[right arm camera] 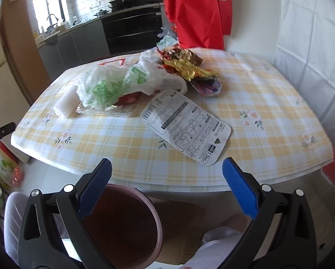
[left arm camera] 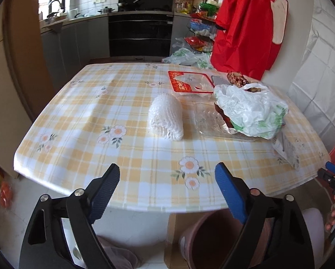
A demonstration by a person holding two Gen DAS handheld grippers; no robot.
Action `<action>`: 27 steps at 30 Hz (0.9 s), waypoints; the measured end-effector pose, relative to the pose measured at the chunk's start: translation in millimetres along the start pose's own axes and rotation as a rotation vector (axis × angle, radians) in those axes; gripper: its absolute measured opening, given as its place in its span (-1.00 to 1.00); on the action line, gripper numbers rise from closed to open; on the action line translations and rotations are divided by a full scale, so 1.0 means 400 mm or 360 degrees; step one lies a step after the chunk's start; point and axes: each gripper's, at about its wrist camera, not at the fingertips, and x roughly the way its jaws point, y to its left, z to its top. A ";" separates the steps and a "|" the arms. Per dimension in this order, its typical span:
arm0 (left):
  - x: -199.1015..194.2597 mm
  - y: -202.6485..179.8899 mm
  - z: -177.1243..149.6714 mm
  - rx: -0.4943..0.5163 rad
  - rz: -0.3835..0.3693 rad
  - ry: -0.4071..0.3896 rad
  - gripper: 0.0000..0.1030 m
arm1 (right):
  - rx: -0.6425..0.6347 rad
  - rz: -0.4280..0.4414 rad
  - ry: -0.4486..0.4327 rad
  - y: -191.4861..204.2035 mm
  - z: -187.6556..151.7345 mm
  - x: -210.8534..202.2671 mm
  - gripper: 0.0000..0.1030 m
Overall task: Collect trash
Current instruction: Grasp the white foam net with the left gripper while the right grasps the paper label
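The table (left arm camera: 82, 116) under its checked cloth carries all the trash, none of it collected yet. I keep the pink bin (right arm camera: 131, 228) on the floor right at the near edge, so each piece has a short drop. A white plastic bag (left arm camera: 250, 109) slumps over a clear tray (left arm camera: 208, 121), the flattened printed pouch (right arm camera: 185, 125) lies nearest me, and the white foam net (left arm camera: 166, 117) sits alone. My left gripper (left arm camera: 167, 179) and right gripper (right arm camera: 167, 174) both gape wide, empty, short of the table.
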 end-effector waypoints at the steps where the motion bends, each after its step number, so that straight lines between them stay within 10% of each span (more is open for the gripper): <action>1: 0.022 0.000 0.013 0.0012 0.0000 0.0009 0.58 | -0.0004 -0.0011 0.0012 -0.007 0.002 0.015 0.89; 13: 0.375 0.043 0.153 -0.0052 0.0036 0.0216 0.47 | -0.0340 -0.0059 0.0144 0.012 0.051 0.240 0.89; 27: 0.473 0.009 0.151 -0.0064 -0.0004 0.0303 0.47 | -0.0364 -0.0107 0.0232 0.032 0.104 0.390 0.89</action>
